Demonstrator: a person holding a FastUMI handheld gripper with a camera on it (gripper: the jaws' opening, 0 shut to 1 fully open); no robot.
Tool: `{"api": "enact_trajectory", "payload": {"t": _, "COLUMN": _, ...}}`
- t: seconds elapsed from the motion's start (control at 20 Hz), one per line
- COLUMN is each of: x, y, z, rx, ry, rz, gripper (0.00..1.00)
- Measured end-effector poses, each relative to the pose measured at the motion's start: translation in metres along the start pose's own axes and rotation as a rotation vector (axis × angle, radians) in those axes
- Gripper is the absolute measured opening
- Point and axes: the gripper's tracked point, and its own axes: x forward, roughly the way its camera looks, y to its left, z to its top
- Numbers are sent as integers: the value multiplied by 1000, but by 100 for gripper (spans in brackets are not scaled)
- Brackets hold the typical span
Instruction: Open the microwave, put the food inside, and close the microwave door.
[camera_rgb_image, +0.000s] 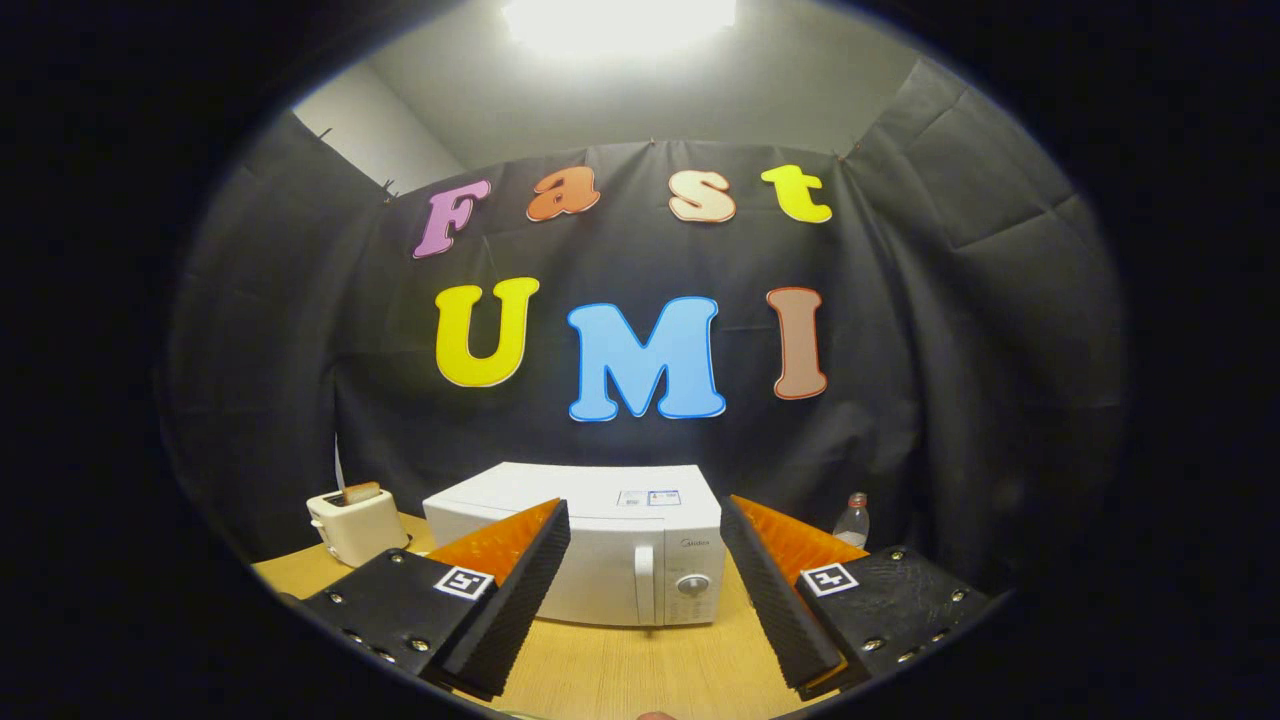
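Gripper is hovering above the wooden table, aimed level and straight at the microwave, fingers spread wide with nothing between them. Left finger and right finger are framing the microwave's front, not touching it; the appliance is sitting beyond the fingertips, well clear of them. White microwave is standing mid-table with its door shut, vertical handle and round dial showing in the gap between the fingers. Left of the microwave, a white toaster is standing with a slice of bread poking out of its slot. Right of the microwave, behind the right finger, a clear plastic bottle is standing upright near the black cloth wall.
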Motion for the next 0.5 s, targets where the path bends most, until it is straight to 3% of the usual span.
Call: {"api": "enact_trajectory", "payload": {"t": 0.5, "x": 89, "y": -9, "z": -82, "rx": 11, "ry": 79, "rz": 34, "gripper": 96}}
